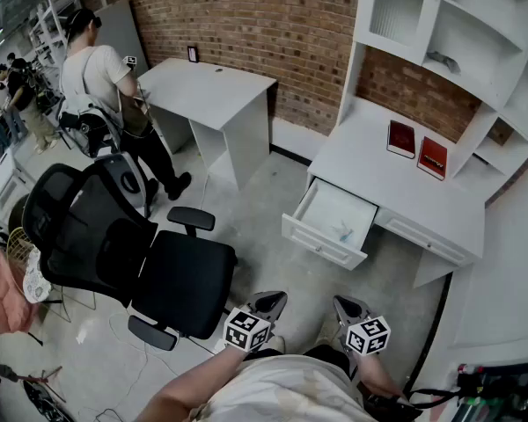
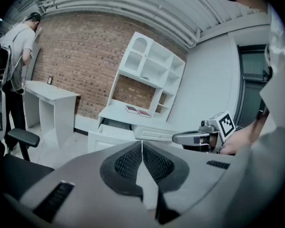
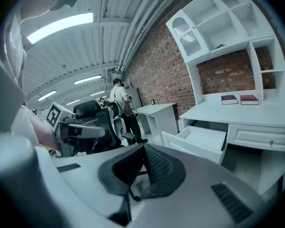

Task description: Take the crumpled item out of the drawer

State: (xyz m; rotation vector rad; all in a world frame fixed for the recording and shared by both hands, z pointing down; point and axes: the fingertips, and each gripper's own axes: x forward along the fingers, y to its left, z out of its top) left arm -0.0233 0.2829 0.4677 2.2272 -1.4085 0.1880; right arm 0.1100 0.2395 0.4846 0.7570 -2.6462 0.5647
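Well short of the open drawer (image 1: 324, 241), I hold my left gripper (image 1: 270, 304) and right gripper (image 1: 347, 308) side by side, both clenched with pads pressed together on nothing. Inside the drawer, toward its front right corner, lies the crumpled item (image 1: 344, 229), a small pale bluish scrap. Beyond the drawer, two red books (image 1: 416, 148) rest on the white desk (image 1: 361, 161).
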